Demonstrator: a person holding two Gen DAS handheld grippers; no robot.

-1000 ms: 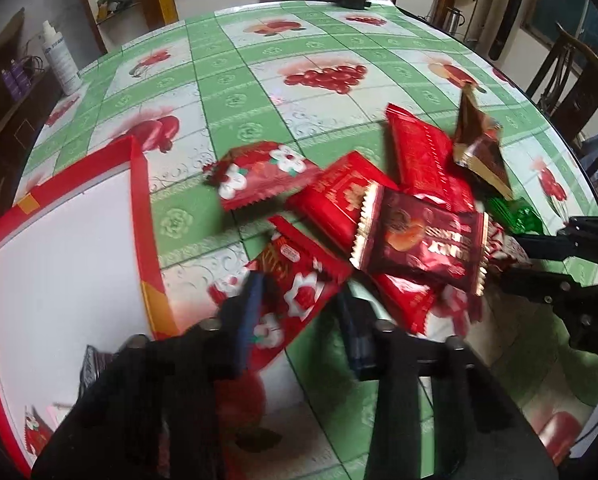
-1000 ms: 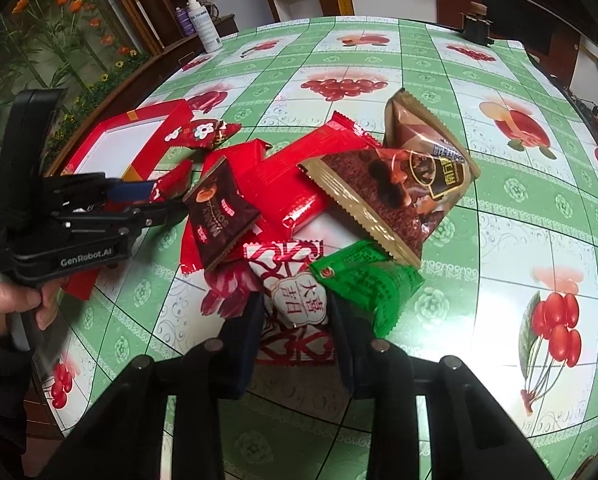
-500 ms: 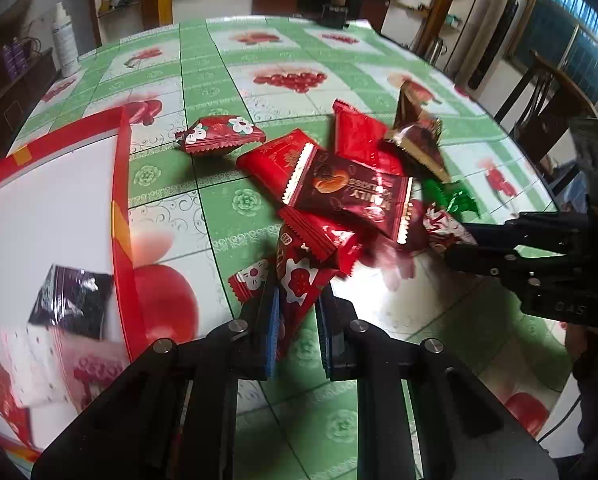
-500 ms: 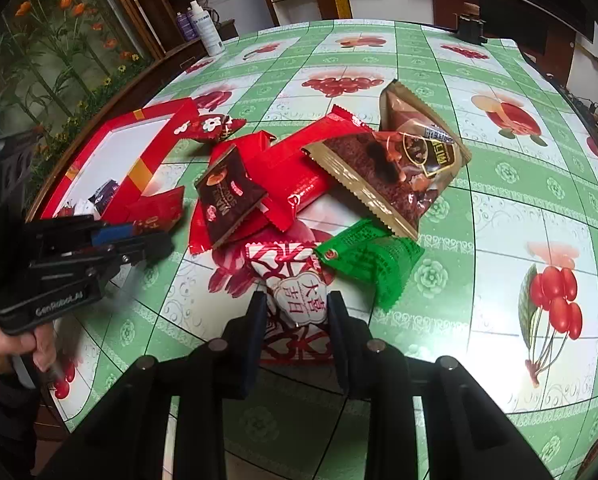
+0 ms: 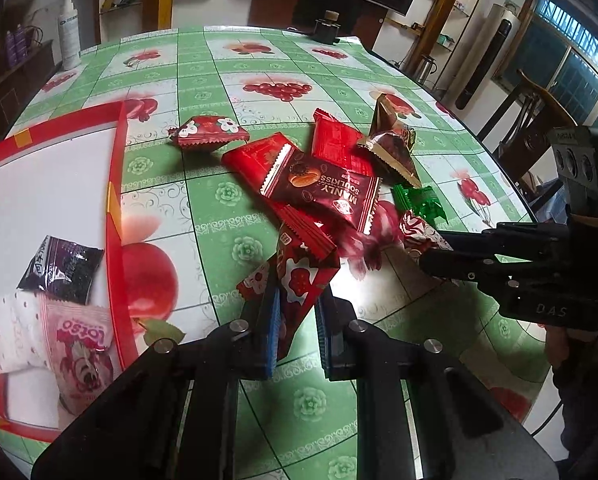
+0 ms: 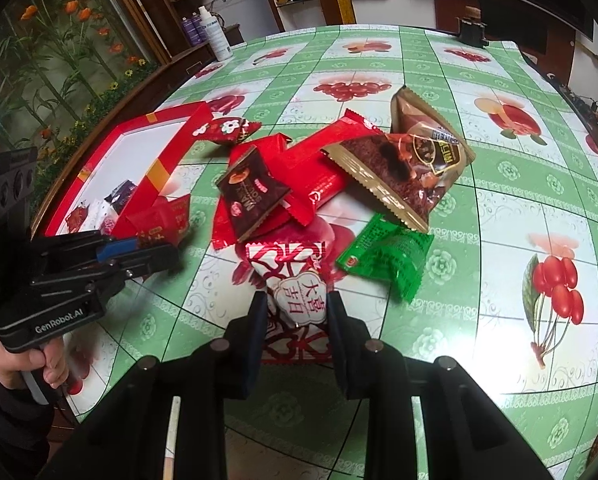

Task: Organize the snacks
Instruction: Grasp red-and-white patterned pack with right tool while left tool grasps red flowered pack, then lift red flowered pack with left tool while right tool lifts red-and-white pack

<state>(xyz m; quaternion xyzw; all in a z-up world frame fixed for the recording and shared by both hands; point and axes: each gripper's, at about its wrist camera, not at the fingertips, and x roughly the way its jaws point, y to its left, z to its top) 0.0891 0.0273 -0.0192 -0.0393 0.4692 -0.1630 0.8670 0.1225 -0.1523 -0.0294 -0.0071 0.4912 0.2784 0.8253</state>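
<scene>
- Snacks: mostly heaped mid-surface, well apart from the far edge; a few already inside the red tray point(image 5: 115, 184) at the left edge of the surface point(image 5: 227, 396).
- Changed within the last second: left gripper point(image 5: 297, 332), jaws wide a second ago over the red flowered packet point(image 5: 299, 280), now clamped narrow on that packet's lower end.
- Packet now tilted up from the surface, upper end tucked under the red bar wrapper point(image 5: 307, 236) at the near side of the heap.
- Left gripper also shifted toward the tray side; more of the tray's white floor in view than before, with a dark sachet point(image 5: 61, 268) and a pink-and-white packet point(image 5: 55, 332) inside.
- Right gripper point(image 6: 297, 320) barely moved: jaws narrow, one on each side of the red-and-white lattice packet point(image 6: 295, 284), pads apparently pressing its edges, packet flat on the surface.
- Green packet point(image 6: 387, 252) just beside the lattice packet; brown cake pouch point(image 6: 403, 160) and dark chocolate packet point(image 6: 251, 196) on top of the heap.
- Meaning for the task, as a judgement: one pick secured on the left, carry across to the tray next; second pick gripped but not yet lifted on the right.
- Risk: bar wrapper dragged along with the flowered packet.
</scene>
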